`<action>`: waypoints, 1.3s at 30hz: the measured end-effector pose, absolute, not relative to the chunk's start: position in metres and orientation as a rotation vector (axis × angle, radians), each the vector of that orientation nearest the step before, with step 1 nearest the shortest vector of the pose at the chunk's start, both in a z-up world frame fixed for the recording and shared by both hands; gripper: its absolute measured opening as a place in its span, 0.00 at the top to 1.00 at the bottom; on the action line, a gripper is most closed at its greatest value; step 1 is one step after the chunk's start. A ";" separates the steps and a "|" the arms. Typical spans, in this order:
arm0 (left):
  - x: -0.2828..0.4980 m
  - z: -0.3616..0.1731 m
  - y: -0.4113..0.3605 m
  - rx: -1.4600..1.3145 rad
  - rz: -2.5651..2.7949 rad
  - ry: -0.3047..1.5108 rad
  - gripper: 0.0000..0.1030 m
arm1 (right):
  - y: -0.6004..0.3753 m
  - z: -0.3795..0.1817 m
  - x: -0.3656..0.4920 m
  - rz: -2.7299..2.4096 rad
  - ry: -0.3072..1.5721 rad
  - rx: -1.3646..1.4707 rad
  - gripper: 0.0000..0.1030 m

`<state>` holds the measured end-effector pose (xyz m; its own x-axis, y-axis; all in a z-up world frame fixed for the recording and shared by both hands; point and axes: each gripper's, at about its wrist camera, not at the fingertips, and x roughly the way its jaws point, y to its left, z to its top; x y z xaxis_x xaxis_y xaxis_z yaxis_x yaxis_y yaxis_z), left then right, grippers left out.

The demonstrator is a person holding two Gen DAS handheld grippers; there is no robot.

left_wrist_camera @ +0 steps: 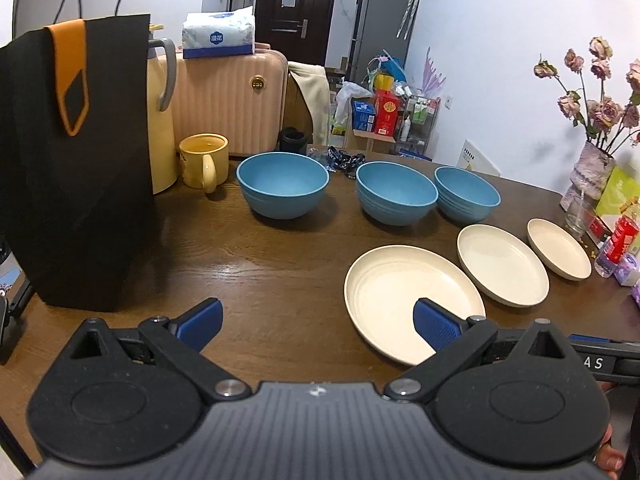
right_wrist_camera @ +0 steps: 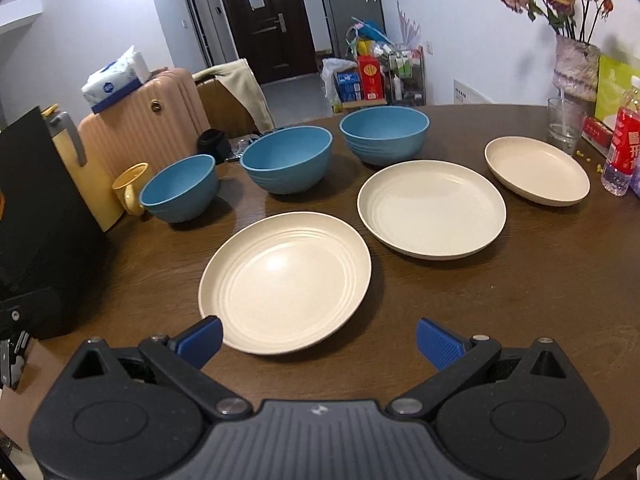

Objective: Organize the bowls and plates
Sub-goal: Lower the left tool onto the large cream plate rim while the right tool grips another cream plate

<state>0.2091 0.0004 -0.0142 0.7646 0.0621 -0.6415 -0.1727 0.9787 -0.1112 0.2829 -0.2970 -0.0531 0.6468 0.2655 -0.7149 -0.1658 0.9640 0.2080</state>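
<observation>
A: Condition of the left gripper point(left_wrist_camera: 318, 326)?

B: Its blue pads are spread wide and hold nothing. The left pad point(left_wrist_camera: 200, 322) hangs over bare wood; the right pad point(left_wrist_camera: 436, 328) overlaps the near plate point(left_wrist_camera: 392, 288) in the view, though contact cannot be confirmed.

A: And the right gripper point(right_wrist_camera: 319, 342)?

B: Same condition: fingers wide apart, nothing between them. Its left pad point(right_wrist_camera: 200, 340) sits at the near edge of the near plate point(right_wrist_camera: 284, 276); the right pad point(right_wrist_camera: 438, 344) is over the table point(right_wrist_camera: 500, 300).

A: Location of the plates?

B: Three cream plates lie flat on the brown table, in a row running away to the right. Beyond the near plate is the middle plate point(right_wrist_camera: 432, 208), then the far plate point(right_wrist_camera: 536, 170). None touches another.

A: The bowls?

B: Three blue bowls stand upright behind the plates, also in a row: the left bowl point(right_wrist_camera: 180, 190), the middle bowl point(right_wrist_camera: 286, 160), the right bowl point(right_wrist_camera: 384, 134). All appear empty and separate.

A: Surrounding items?

B: A yellow mug point(left_wrist_camera: 204, 162) and a cream jug point(left_wrist_camera: 162, 120) stand left of the bowls, beside a black bag point(left_wrist_camera: 76, 160). At the right edge are a glass point(right_wrist_camera: 564, 124), a vase of flowers point(right_wrist_camera: 576, 68) and a bottle point(right_wrist_camera: 622, 148).
</observation>
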 end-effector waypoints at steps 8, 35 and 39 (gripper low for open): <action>0.249 -0.016 -0.008 -0.161 0.153 0.724 0.00 | -0.303 -0.066 0.329 0.231 0.919 0.166 0.00; 0.375 -0.085 -0.024 -0.306 0.233 1.040 0.05 | -0.316 -0.121 0.429 0.244 1.119 0.246 0.31; 0.382 -0.096 -0.020 -0.331 0.261 1.073 0.12 | -0.315 -0.126 0.435 0.255 1.139 0.253 0.42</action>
<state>0.3825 -0.0198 -0.0962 0.4552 0.0480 -0.8891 -0.3658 0.9205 -0.1376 0.4355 -0.3150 -0.1260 0.3957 0.3262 -0.8585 -0.0711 0.9429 0.3255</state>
